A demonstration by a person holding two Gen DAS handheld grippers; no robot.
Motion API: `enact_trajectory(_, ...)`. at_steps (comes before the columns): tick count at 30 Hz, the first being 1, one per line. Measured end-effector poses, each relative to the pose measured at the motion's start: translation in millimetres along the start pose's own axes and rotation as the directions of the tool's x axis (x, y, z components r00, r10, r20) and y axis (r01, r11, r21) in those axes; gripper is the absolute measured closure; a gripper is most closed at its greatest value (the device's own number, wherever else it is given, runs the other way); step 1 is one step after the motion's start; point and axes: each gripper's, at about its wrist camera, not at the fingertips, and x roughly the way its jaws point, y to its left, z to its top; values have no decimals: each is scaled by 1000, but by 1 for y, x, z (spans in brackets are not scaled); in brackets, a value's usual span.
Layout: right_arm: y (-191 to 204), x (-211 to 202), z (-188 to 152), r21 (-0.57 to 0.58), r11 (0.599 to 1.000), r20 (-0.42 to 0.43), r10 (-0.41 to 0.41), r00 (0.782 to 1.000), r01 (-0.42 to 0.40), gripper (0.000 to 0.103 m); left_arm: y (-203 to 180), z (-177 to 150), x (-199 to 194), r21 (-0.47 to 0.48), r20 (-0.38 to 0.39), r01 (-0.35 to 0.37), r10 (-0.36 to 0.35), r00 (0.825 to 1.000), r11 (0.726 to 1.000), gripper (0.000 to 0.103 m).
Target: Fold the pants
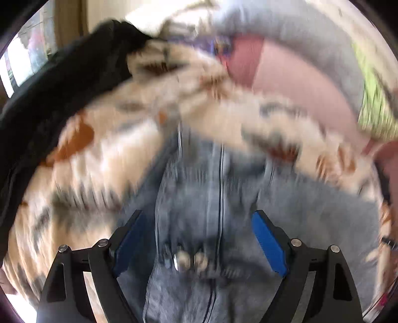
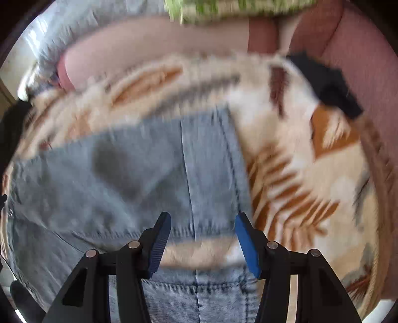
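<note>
Light blue jeans [image 1: 223, 188] lie on a patterned cream and orange blanket [image 1: 112, 149]. In the left wrist view their waistband with metal buttons [image 1: 189, 261] and the fly run between the fingers. My left gripper [image 1: 197, 215] hovers over that waistband, open, its blue pads [image 1: 268, 243] wide apart and clear of the cloth. In the right wrist view the jeans [image 2: 139, 169] show a leg seam and stitched hems. My right gripper [image 2: 202, 216] is open above the hems, with a strip of blanket [image 2: 298, 154] showing between its fingers. Both views are motion-blurred.
A black garment [image 1: 62, 87] lies on the blanket's far left, and a black piece [image 2: 333, 87] at the right. Behind the blanket are a pink pillow [image 1: 298, 82], a grey pillow [image 1: 286, 24] and green patterned fabric [image 2: 236, 7].
</note>
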Motion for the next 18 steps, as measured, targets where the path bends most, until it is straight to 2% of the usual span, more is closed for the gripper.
enact_trajectory(2, -8, -9, 18, 36, 999, 25, 34, 999, -35, 45, 7, 24, 3, -55, 1, 68, -68, 998, 996, 16)
enact_trajectory(4, -18, -9, 35, 91, 993, 29, 71, 997, -73, 45, 17, 44, 18, -128, -28, 105, -109, 994, 986, 16)
enact_trajectory(5, -24, -7, 41, 122, 988, 31, 93, 995, -96, 44, 23, 53, 30, -163, -52, 135, -145, 988, 977, 20)
enact_trajectory(6, -27, 5, 48, 143, 983, 32, 110, 993, -113, 44, 27, 59, 40, -185, -75, 156, -172, 982, 970, 32)
enact_trajectory(8, -32, 11, 52, 169, 977, 26, 125, 992, -128, 44, 32, 65, 60, -217, -127, 170, -200, 971, 961, 46)
enact_trajectory(11, -37, 22, 57, 183, 975, 20, 125, 992, -127, 44, 31, 68, 77, -218, -147, 132, -167, 975, 967, 47)
enact_trajectory(17, -37, 51, 63, 182, 975, -8, 134, 991, -130, 44, 28, 84, 96, -209, -153, 117, -150, 977, 971, 47)
enact_trajectory(18, -36, 55, 64, 184, 974, -9, 139, 990, -135, 44, 27, 85, 98, -205, -158, 109, -143, 977, 973, 52)
